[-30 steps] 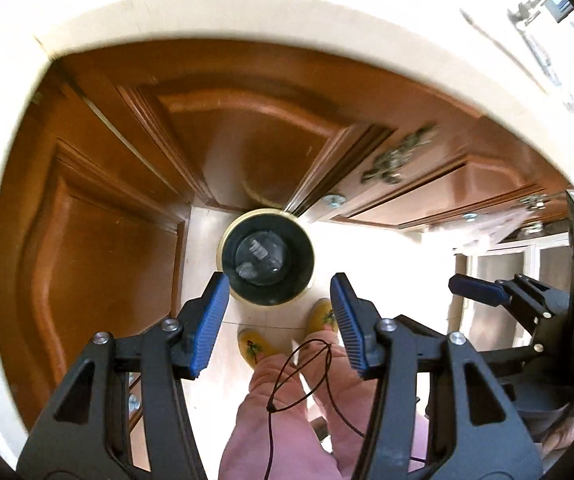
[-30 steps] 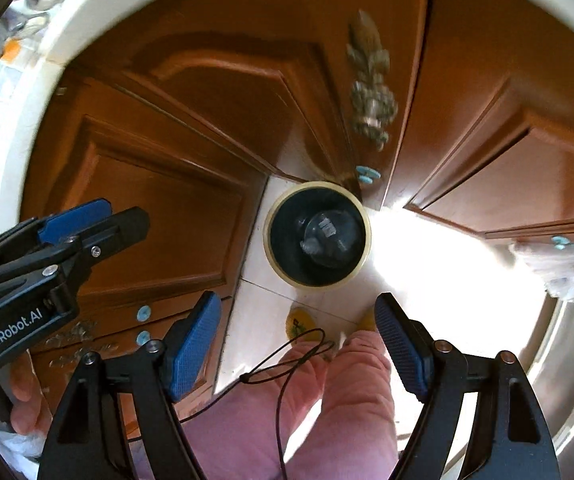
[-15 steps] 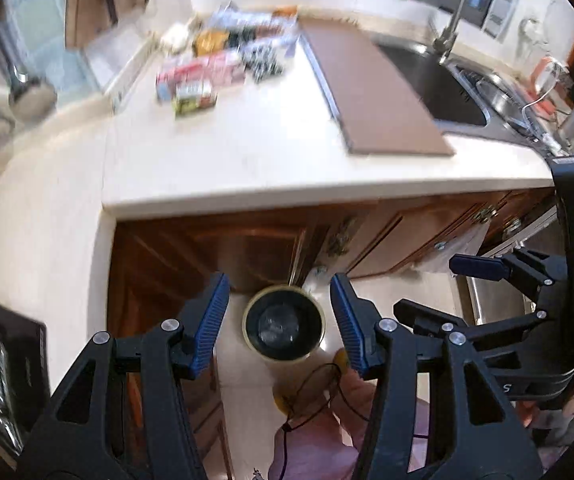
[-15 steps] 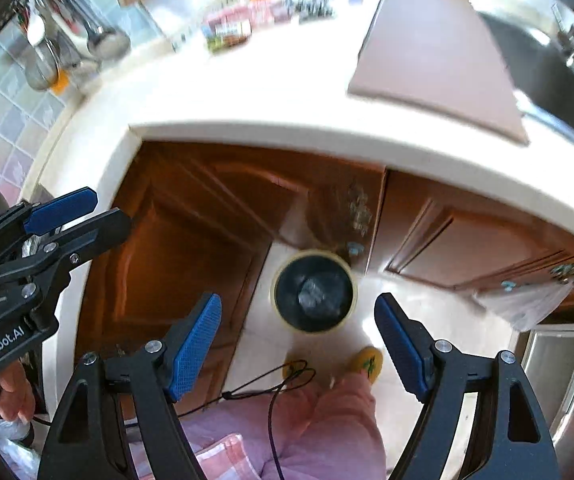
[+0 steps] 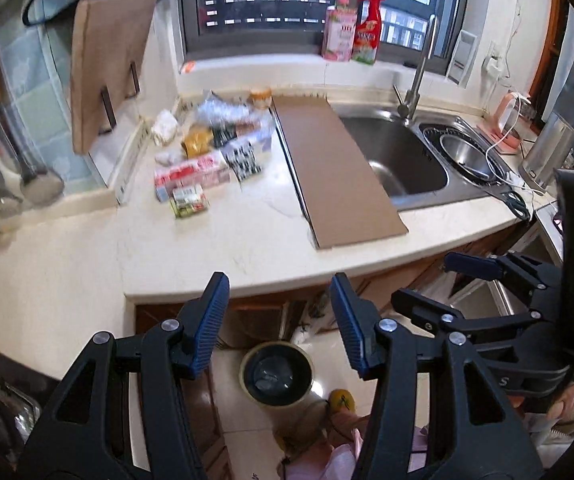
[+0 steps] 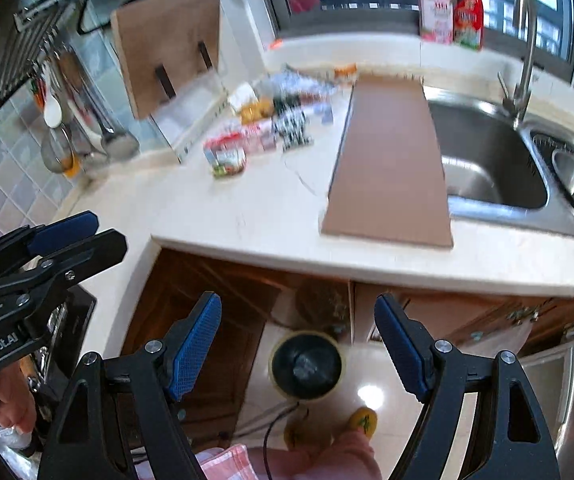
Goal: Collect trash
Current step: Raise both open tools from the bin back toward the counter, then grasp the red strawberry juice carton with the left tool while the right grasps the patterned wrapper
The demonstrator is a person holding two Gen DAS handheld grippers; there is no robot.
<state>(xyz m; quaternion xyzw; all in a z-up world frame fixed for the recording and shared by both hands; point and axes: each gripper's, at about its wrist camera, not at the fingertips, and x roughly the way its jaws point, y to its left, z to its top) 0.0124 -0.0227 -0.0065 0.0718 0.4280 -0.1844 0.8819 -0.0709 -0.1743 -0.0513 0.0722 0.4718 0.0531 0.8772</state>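
Below both empty tools, trash bin, wrappers on counter

My cream countertop carries a long brown cardboard sheet just left of the sink, its right edge overhanging the basin. Left of the sheet lies a cluster of wrappers and packets. Below the sheet, on the tiled floor, stands a round bin.

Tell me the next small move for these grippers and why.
Probably reach the left gripper forward to the small green-and-red packet, the nearest of the wrappers on the countertop. Both it and the right gripper are open and empty, and the bin waits below.
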